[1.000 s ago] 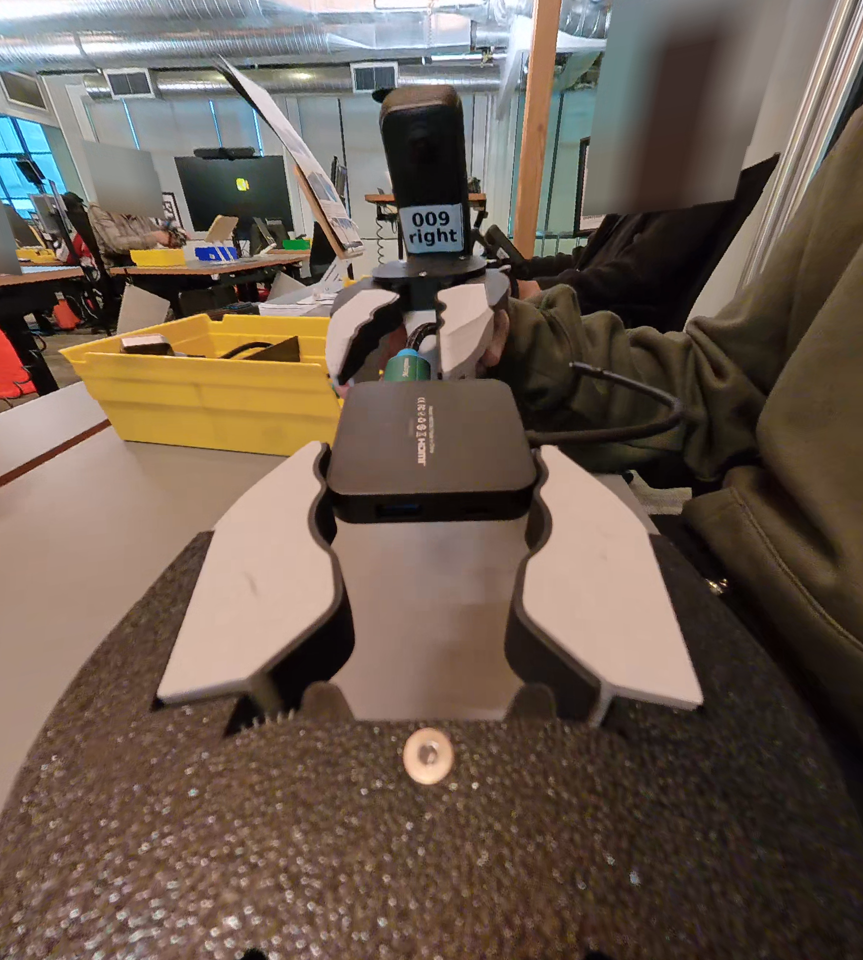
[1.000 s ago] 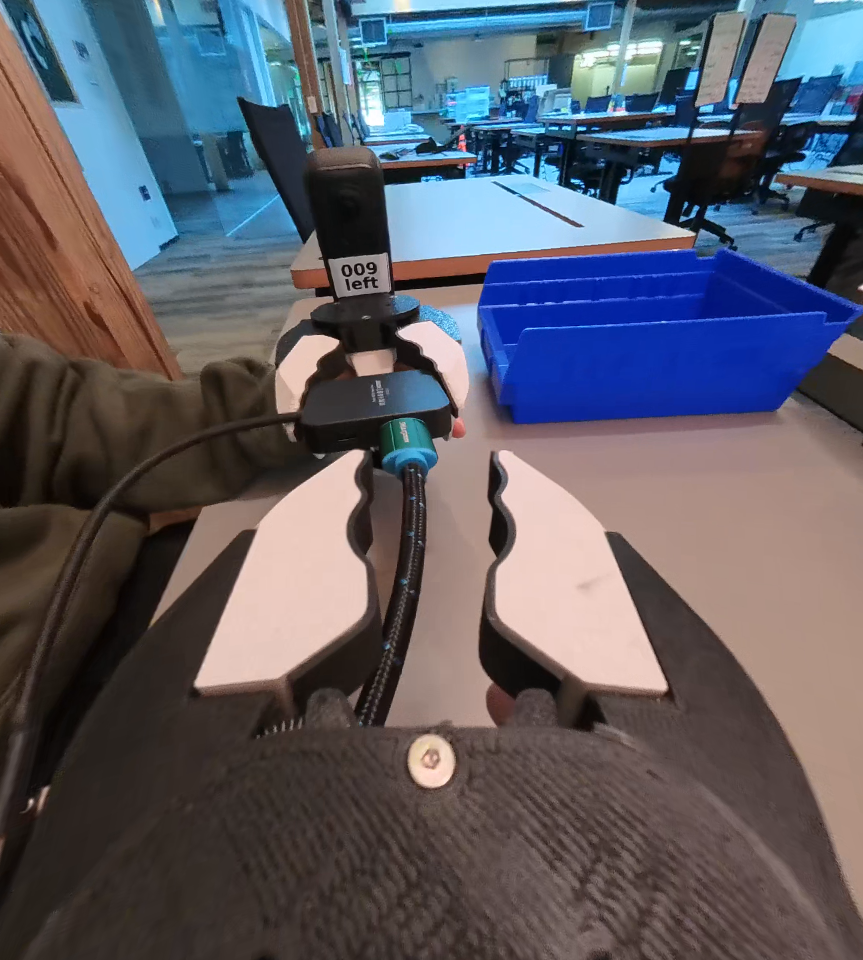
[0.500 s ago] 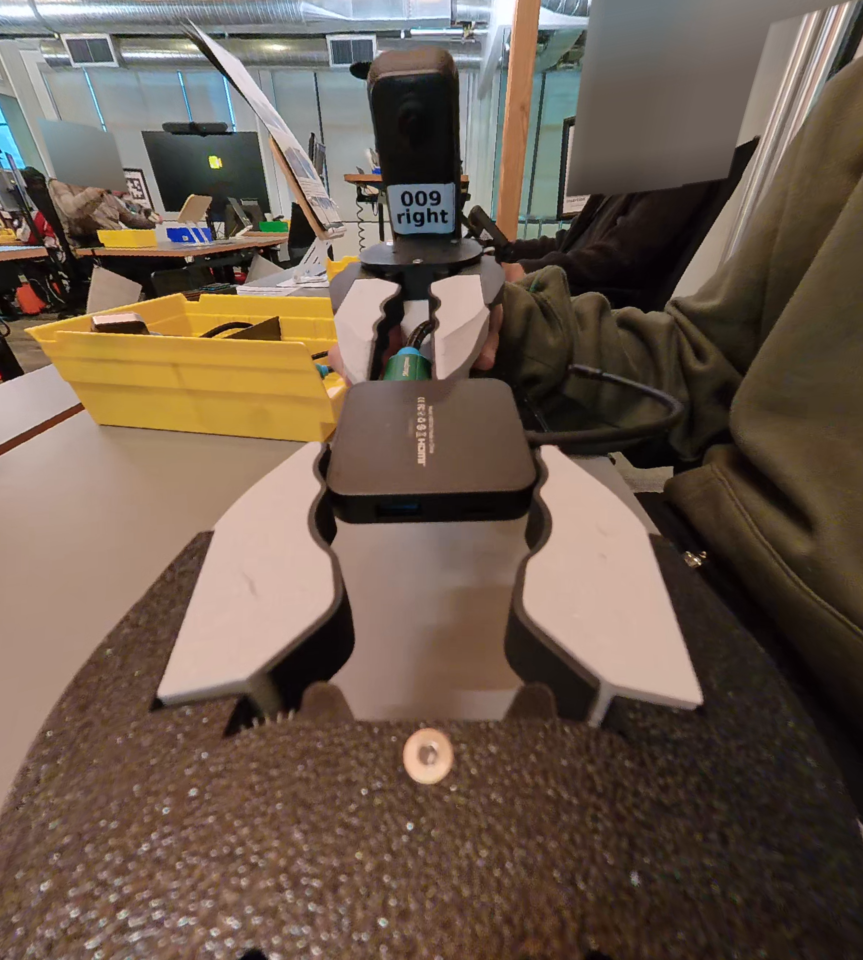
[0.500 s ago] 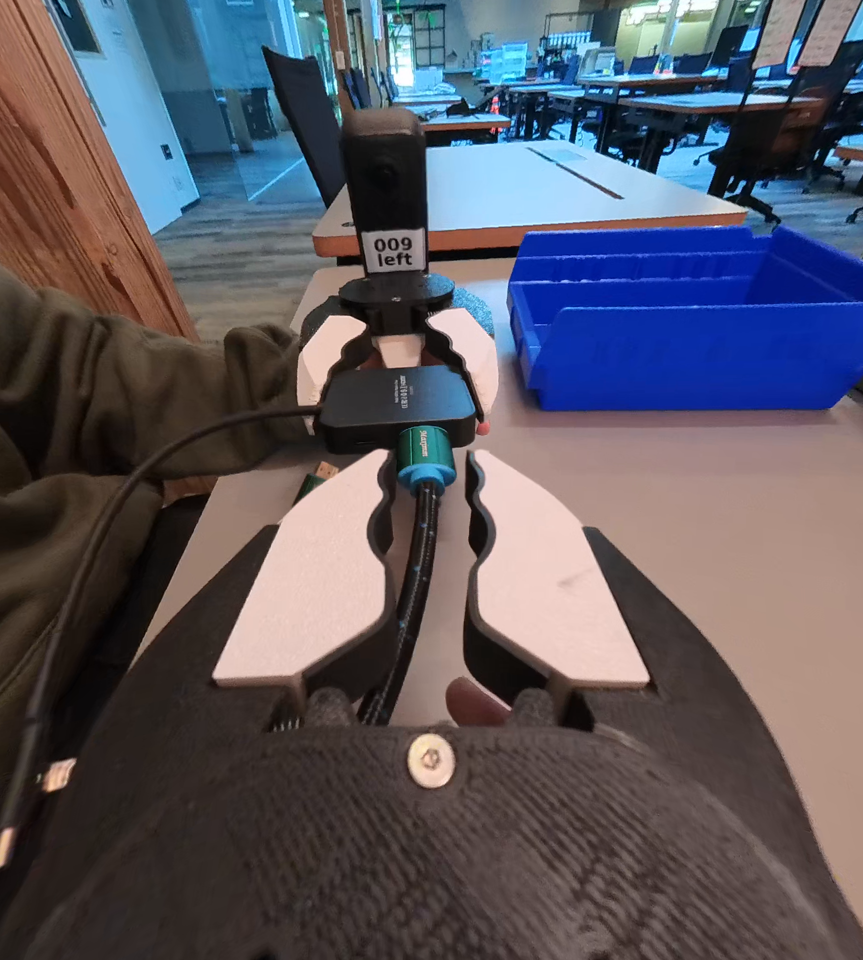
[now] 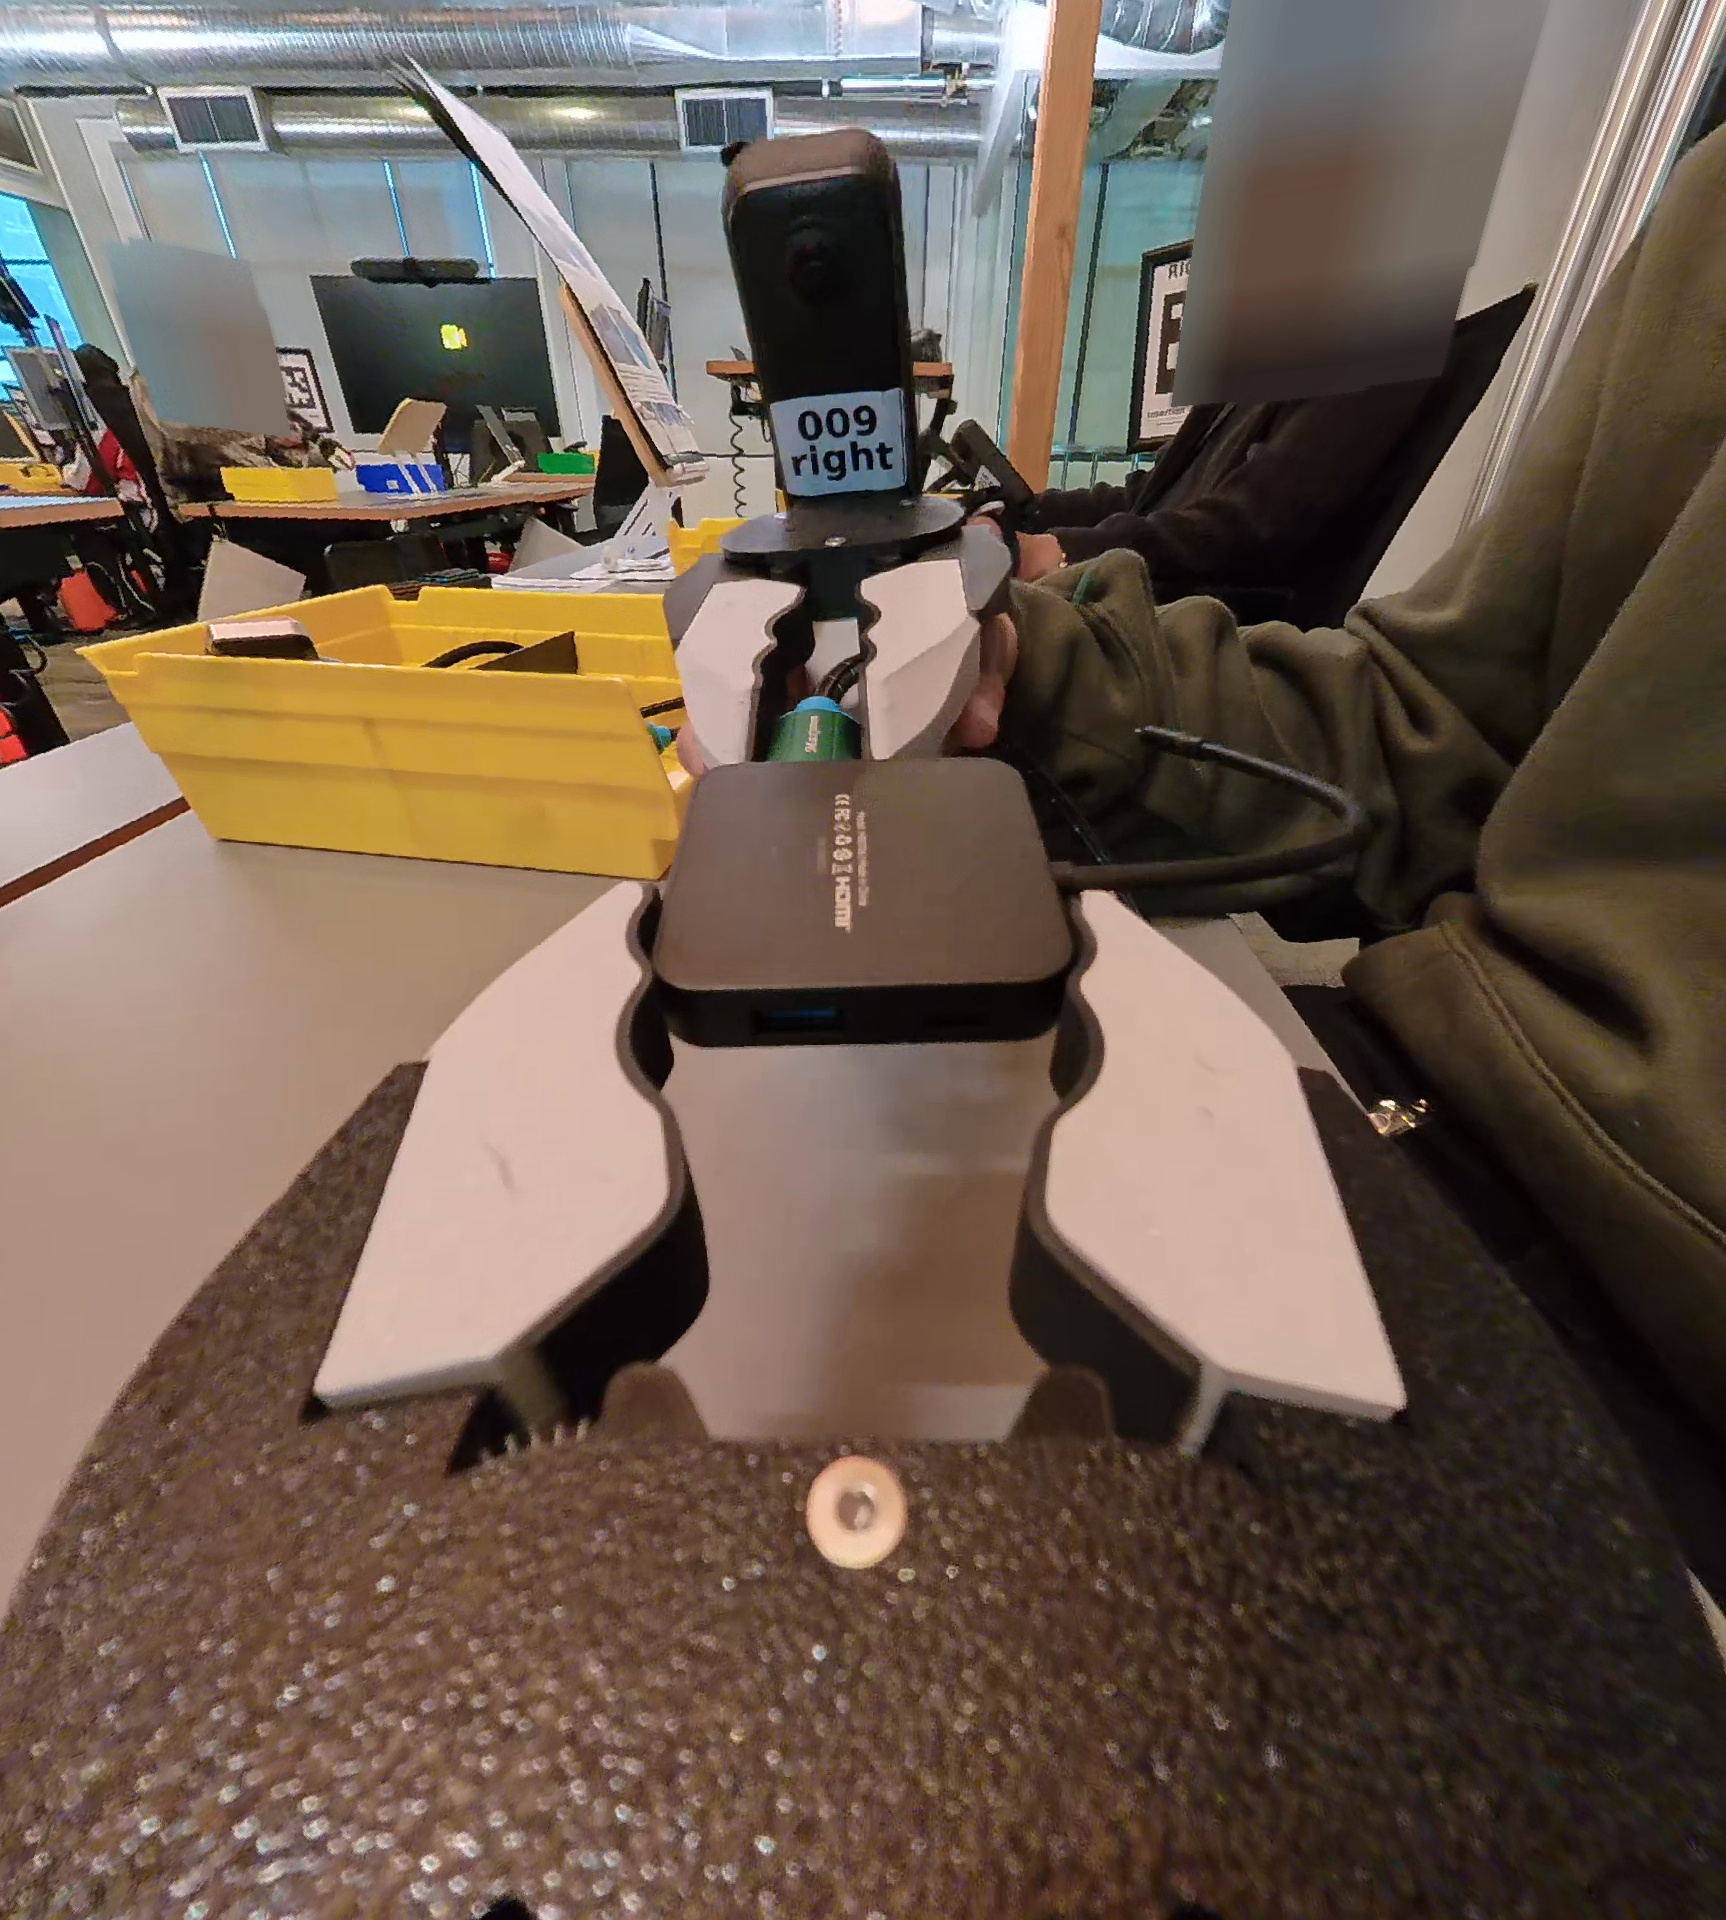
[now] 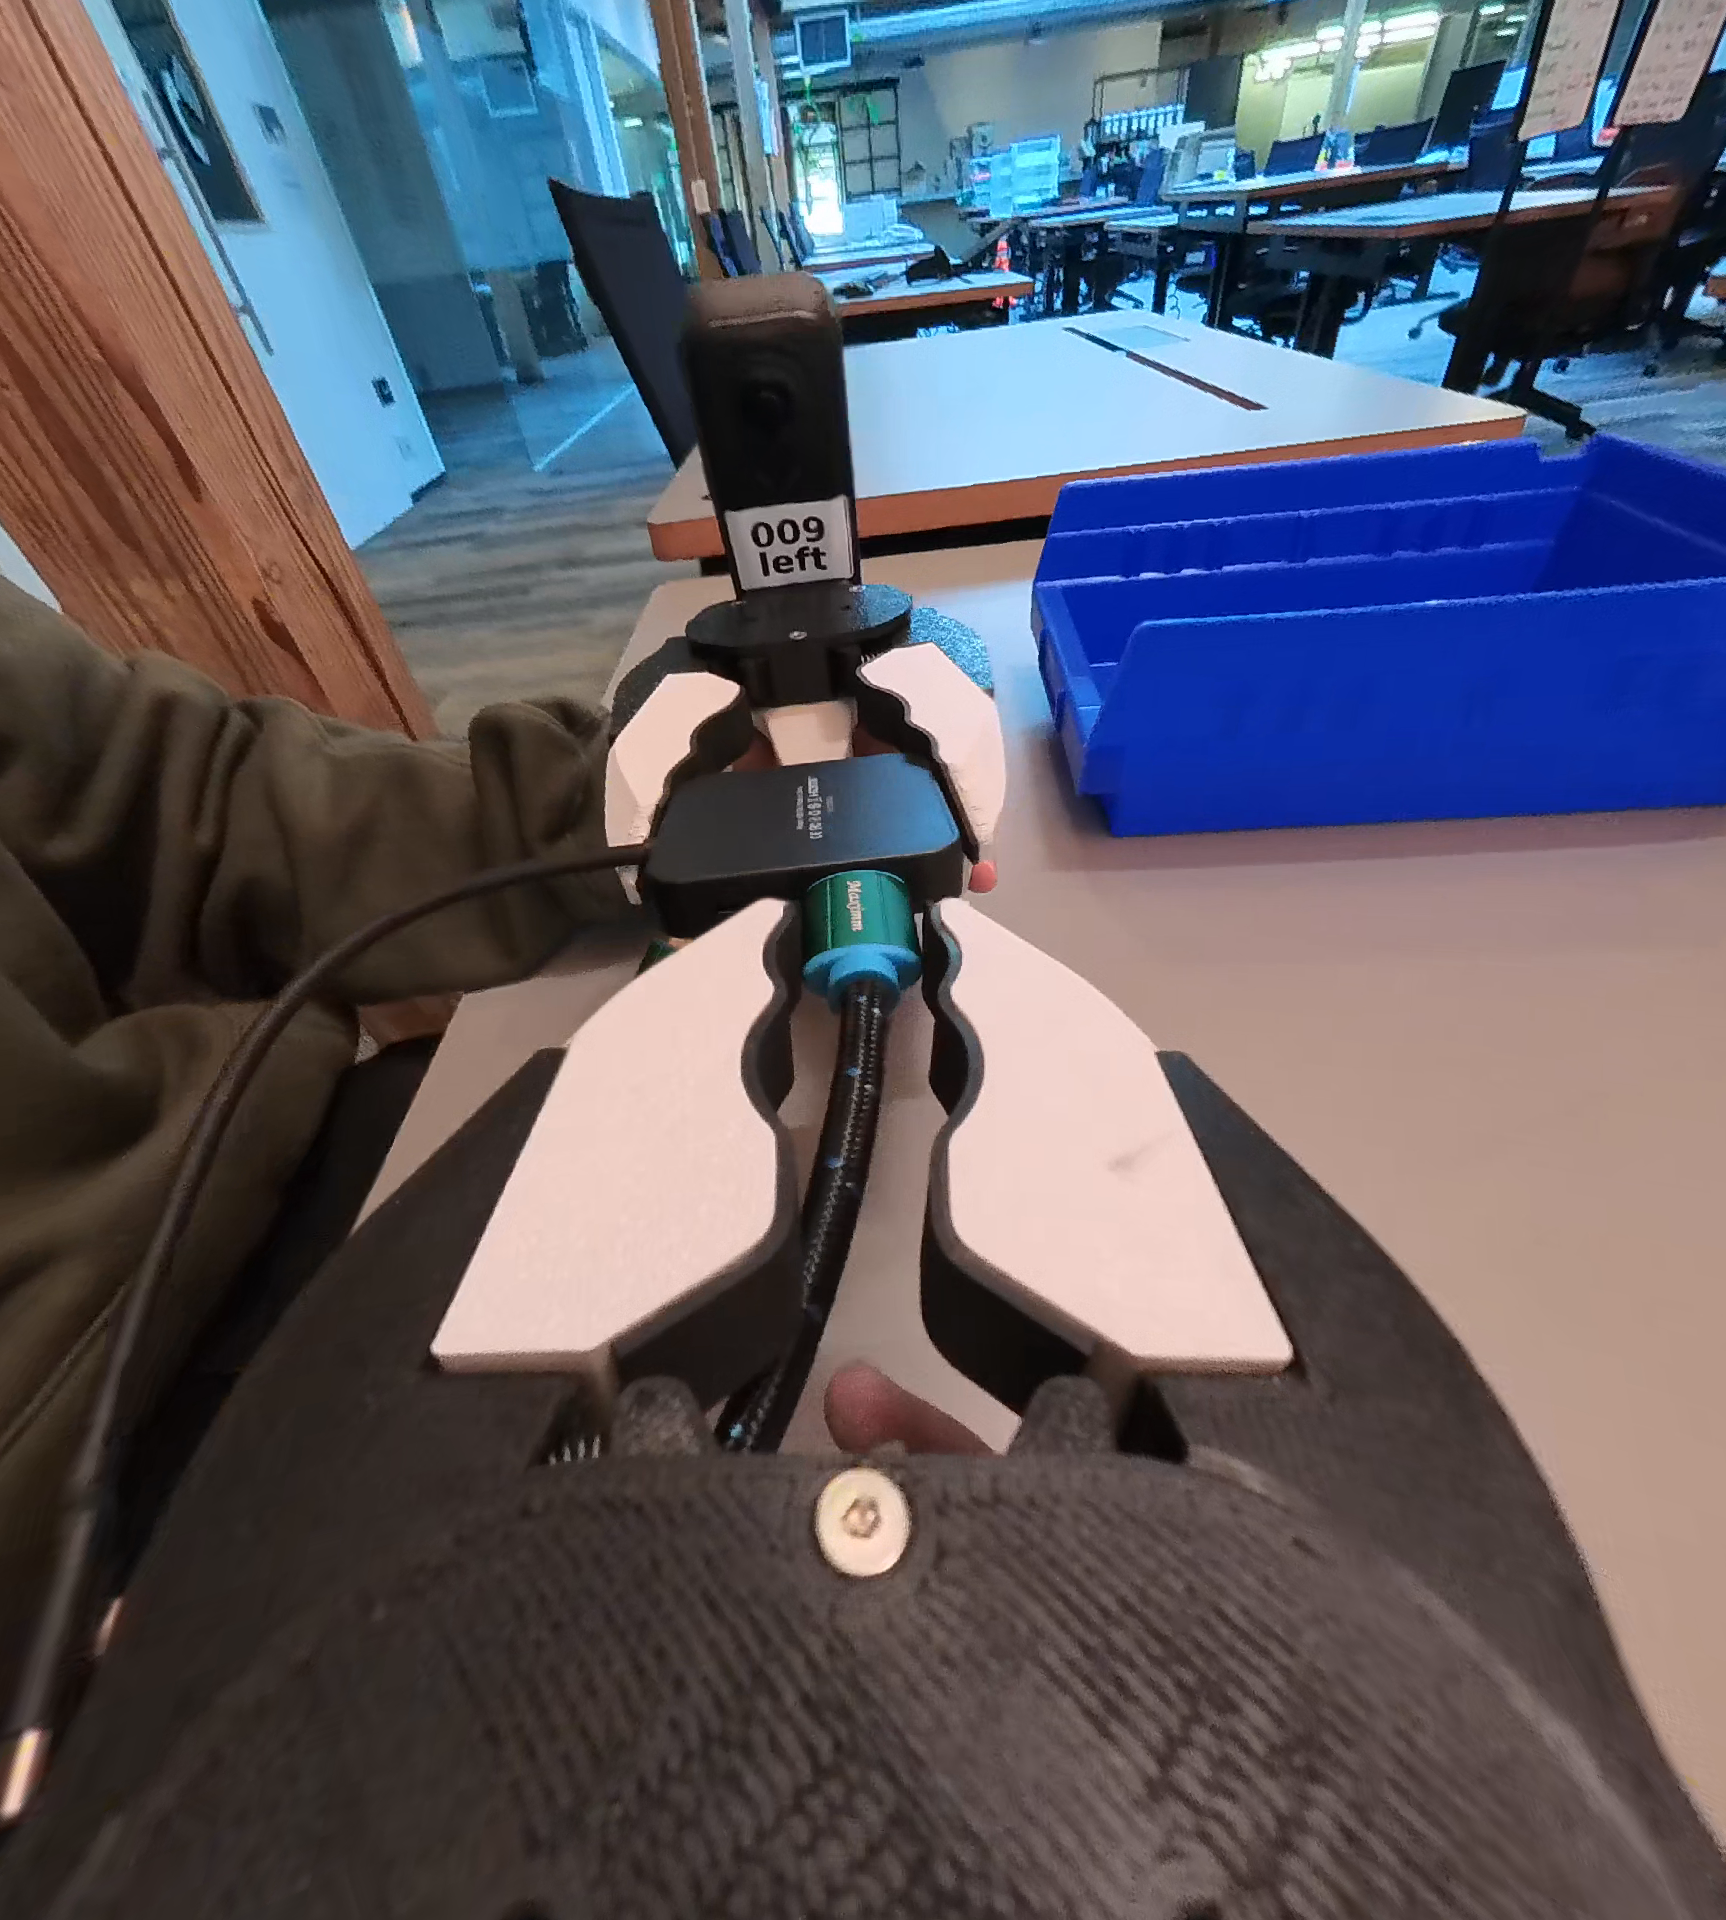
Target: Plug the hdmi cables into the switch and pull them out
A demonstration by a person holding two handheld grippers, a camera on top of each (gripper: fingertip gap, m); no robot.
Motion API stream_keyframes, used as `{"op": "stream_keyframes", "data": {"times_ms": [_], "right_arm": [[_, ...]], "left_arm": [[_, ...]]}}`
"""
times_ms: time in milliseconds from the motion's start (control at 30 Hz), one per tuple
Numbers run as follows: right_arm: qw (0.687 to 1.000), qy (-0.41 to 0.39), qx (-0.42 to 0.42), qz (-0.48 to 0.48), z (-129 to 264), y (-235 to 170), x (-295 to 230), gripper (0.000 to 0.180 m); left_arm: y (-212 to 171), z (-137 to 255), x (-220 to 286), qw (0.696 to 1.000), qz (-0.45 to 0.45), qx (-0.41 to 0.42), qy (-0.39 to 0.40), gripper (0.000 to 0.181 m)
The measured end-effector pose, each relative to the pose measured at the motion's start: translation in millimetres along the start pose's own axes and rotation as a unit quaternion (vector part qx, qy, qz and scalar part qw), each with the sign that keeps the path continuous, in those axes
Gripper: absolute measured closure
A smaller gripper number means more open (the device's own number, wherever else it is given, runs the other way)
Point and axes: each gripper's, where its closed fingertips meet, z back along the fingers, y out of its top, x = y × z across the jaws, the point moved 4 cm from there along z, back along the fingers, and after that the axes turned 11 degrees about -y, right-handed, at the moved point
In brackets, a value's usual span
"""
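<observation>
My left gripper [image 5: 859, 925] is shut on a flat black switch [image 5: 854, 883] and holds it level above the table. The switch also shows in the right wrist view [image 6: 802, 831], with a thin black cable [image 6: 246, 1039] running from its left side. A green HDMI plug [image 6: 854, 925] with a blue collar and braided black cable [image 6: 838, 1122] is plugged into the switch's near side. My right gripper [image 6: 854, 925] is shut on this plug. In the left wrist view the plug [image 5: 812, 736] sits behind the switch, between the right gripper's fingers [image 5: 916, 665].
A yellow bin [image 5: 391, 748] with cables stands on the grey table [image 5: 163, 1039] to the left of the switch. A blue bin [image 6: 1441, 665] stands at the back right in the right wrist view. An olive sleeve [image 5: 1617, 831] lies close on the right.
My right gripper has moved forward along the cable and closed its fingers on the green plug. The left gripper has kept its hold on the switch.
</observation>
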Motion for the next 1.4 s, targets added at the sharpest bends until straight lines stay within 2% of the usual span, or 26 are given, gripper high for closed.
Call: {"op": "stream_keyframes", "data": {"times_ms": [333, 533, 733, 833, 900, 933, 1033, 1067, 1100, 1200, 1233, 1367, 1400], "right_arm": [[0.999, 0.008, 0.008, -0.033, -3.1, -0.8, 1.8, 0.158], [0.999, 0.005, 0.012, 0.043, -0.6, 2.2, -1.5, 0.158], [0.995, 0.003, -0.015, 0.098, 5.4, 6.7, -7.8, 0.157], [0.991, -0.088, -0.003, 0.099, 46.8, 14.2, 29.6, 0.158], [0.982, -0.165, 0.057, 0.079, 79.5, 32.7, 50.9, 0.158], [0.973, -0.205, 0.080, 0.062, 95.7, 44.5, 59.6, 0.158], [0.929, -0.321, 0.165, 0.087, 149.6, 84.8, 68.1, 0.158], [0.904, -0.373, 0.180, 0.108, 171.0, 96.1, 71.8, 0.158], [0.878, -0.421, 0.186, 0.135, 192.5, 105.1, 75.7, 0.158], [0.826, -0.498, 0.192, 0.183, 246.0, 121.4, 91.3, 0.158], [0.812, -0.514, 0.192, 0.196, 260.4, 123.0, 98.3, 0.158], [0.805, -0.504, 0.198, 0.241, 292.3, 109.9, 129.7, 0.158], [0.793, -0.515, 0.194, 0.262, 297.2, 104.1, 138.4, 0.158]], "left_arm": [[-2.1, 0.0, -1.3, 1.000, 0.003, -0.001, 0.004, 0.109], [4.2, -0.7, 1.1, 1.000, -0.016, -0.006, 0.005, 0.109], [16.0, 3.8, 7.4, 0.998, -0.044, -0.046, 0.011, 0.109], [38.8, 62.7, 0.5, 0.995, -0.032, 0.039, 0.083, 0.109], [46.7, 93.3, -0.6, 0.987, -0.048, 0.043, 0.146, 0.109], [52.2, 99.0, 1.9, 0.985, -0.054, 0.056, 0.154, 0.109], [59.9, 95.9, 6.5, 0.985, -0.068, 0.071, 0.144, 0.109], [57.2, 91.9, 5.6, 0.986, -0.066, 0.061, 0.140, 0.109], [53.7, 87.8, 3.6, 0.987, -0.065, 0.052, 0.139, 0.109], [46.5, 73.5, 2.7, 0.991, -0.052, 0.054, 0.108, 0.109], [45.1, 68.8, 2.8, 0.992, -0.050, 0.057, 0.098, 0.109], [40.8, 55.0, 3.1, 0.995, -0.042, 0.054, 0.074, 0.109], [40.5, 52.9, 3.7, 0.995, -0.042, 0.053, 0.071, 0.109]]}}
